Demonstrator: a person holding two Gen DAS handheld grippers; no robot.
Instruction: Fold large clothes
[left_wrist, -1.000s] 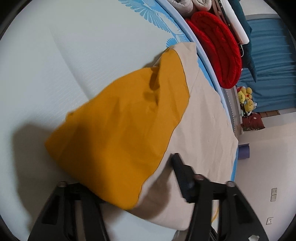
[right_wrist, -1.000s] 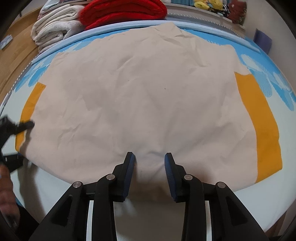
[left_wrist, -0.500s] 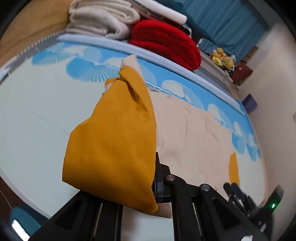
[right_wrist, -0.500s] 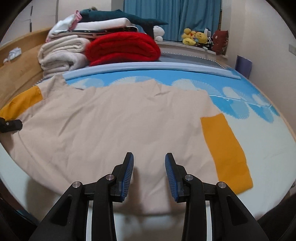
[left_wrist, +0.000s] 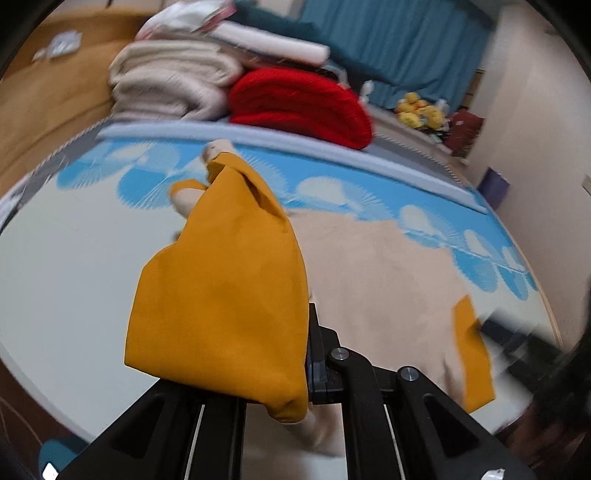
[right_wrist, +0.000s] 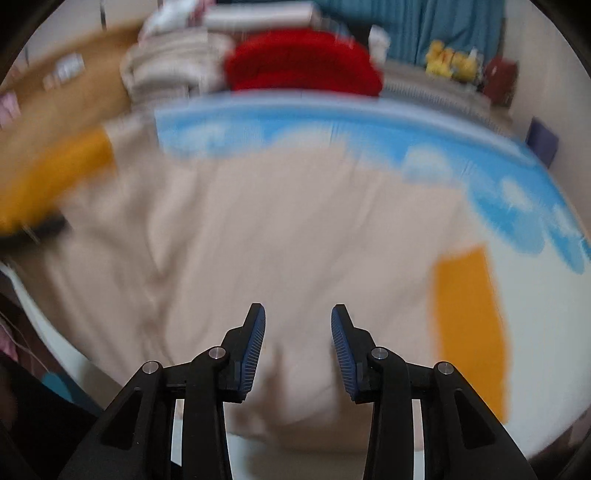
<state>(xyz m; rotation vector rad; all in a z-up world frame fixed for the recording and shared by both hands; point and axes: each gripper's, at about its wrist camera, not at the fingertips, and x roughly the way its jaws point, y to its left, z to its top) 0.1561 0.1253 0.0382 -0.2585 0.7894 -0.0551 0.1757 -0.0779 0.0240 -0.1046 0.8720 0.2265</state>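
Note:
A large beige garment (left_wrist: 376, 280) with orange sleeves lies spread on the bed's blue-and-white sheet (left_wrist: 74, 258). My left gripper (left_wrist: 304, 343) is shut on one orange sleeve (left_wrist: 221, 295) and holds it up off the bed. The sleeve drapes over the left finger and hides it. The other orange sleeve (right_wrist: 469, 325) lies flat at the right. My right gripper (right_wrist: 298, 317) hovers over the beige cloth (right_wrist: 277, 221) near its front hem, its fingers apart and pressing on nothing. In the right wrist view the picture is blurred.
At the far side of the bed are a folded red blanket (left_wrist: 299, 99) and cream blankets (left_wrist: 170, 85), with a teal curtain (left_wrist: 388, 37) and yellow plush toys (left_wrist: 421, 110) behind. A wooden headboard (left_wrist: 44, 92) stands at the left and a wall at the right.
My left gripper has shut on the orange sleeve, rolled upright and lifted it off the sheet. My right gripper has risen above the hem, its fingers still apart.

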